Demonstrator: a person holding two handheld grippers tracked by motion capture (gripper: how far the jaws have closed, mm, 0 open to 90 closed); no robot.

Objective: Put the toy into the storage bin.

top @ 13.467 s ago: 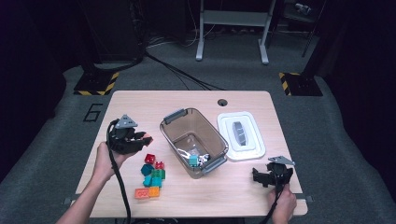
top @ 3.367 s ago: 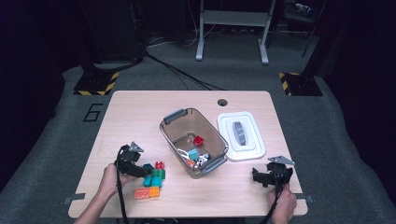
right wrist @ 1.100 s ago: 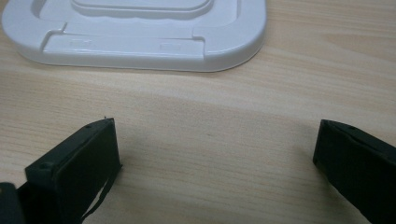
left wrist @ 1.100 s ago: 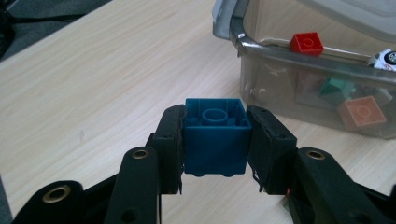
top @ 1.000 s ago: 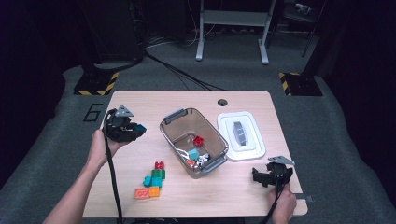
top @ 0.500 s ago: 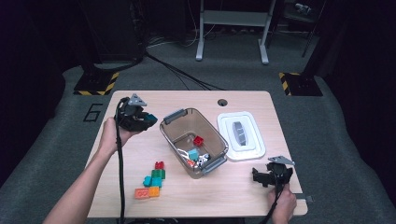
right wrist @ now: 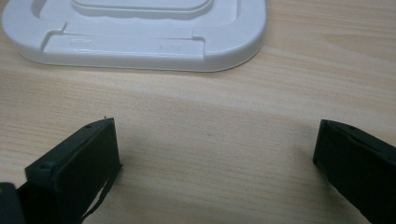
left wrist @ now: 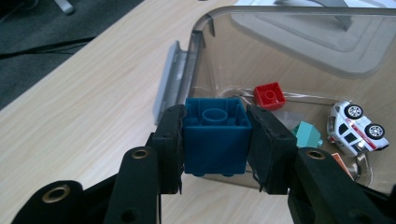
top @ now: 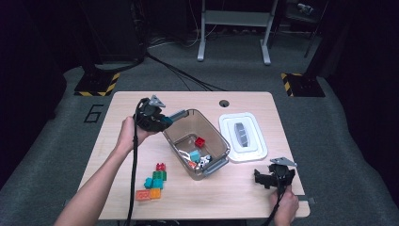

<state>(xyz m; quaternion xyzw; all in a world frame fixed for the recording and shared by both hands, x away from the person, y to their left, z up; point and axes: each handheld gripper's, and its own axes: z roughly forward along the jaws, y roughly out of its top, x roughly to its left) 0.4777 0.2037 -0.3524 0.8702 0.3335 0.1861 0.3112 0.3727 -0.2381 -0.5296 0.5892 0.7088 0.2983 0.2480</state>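
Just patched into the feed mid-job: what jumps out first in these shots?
The left gripper is shut on a blue brick, held at the near rim of the clear bin in the middle of the table. Inside the bin lie a red brick, a teal piece and a white toy car. The white lid lies right of the bin, and the right gripper rests open near the table's front right.

A blue building block (left wrist: pixel 215 134) is held studs-up between the jaws of the left gripper (left wrist: pixel 215 140), just at the near rim of the clear plastic bin (top: pixel 221 149). Inside the bin a red brick (left wrist: pixel 270 95), a teal block (left wrist: pixel 307 134) and a white toy car (left wrist: pixel 357 127) are seen lying on its floor
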